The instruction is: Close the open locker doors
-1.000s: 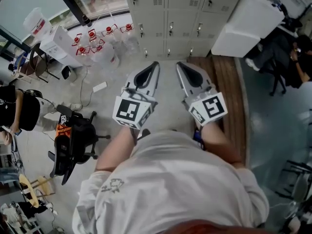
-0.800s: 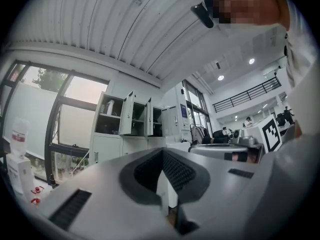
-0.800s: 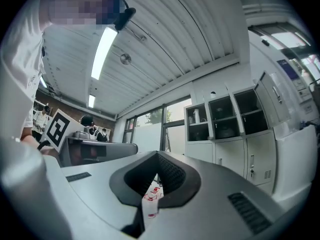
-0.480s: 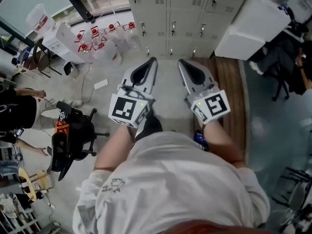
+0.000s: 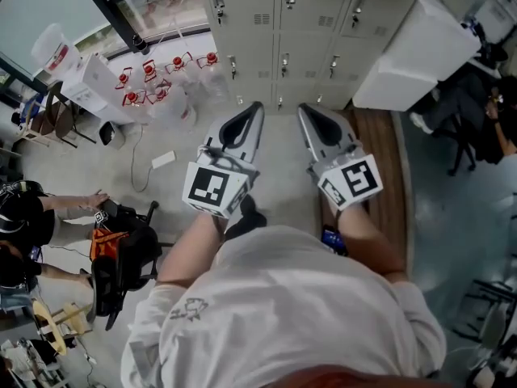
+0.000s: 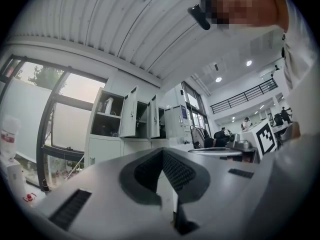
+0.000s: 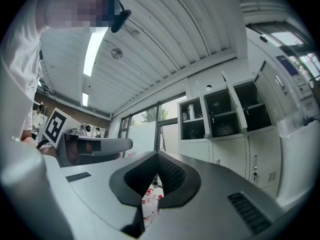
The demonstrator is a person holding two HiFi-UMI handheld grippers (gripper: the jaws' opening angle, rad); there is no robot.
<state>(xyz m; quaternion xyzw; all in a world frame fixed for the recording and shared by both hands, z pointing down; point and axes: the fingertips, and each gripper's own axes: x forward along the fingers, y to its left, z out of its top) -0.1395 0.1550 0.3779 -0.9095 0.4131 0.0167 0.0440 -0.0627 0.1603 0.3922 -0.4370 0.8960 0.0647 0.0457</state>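
A person in a white shirt (image 5: 283,314) holds both claws out in front, side by side and a little apart, aimed at a wall of grey lockers (image 5: 283,14). The left claw (image 5: 257,106) is pressed together at its tips and has nothing in it. The right claw (image 5: 304,108) is pressed together too and is also empty. Neither claw touches the lockers, which are well apart from them across the bare floor (image 5: 279,160). The head view shows only low lockers, and these are all shut. In the left gripper view, two open doors (image 6: 129,111) swing out from the top row, and a white bottle (image 6: 108,105) stands on a shelf inside the open locker beside them. In the right gripper view, the same top row shows dark open boxes (image 7: 222,114) with thin doors (image 7: 239,109) sticking out between them, above shut lockers. Jugs with red caps (image 5: 153,79) sit on the floor by the window, left of the lockers. A big white box (image 5: 412,47) stands on the right. A black chair (image 5: 121,249) is near the person's left side.
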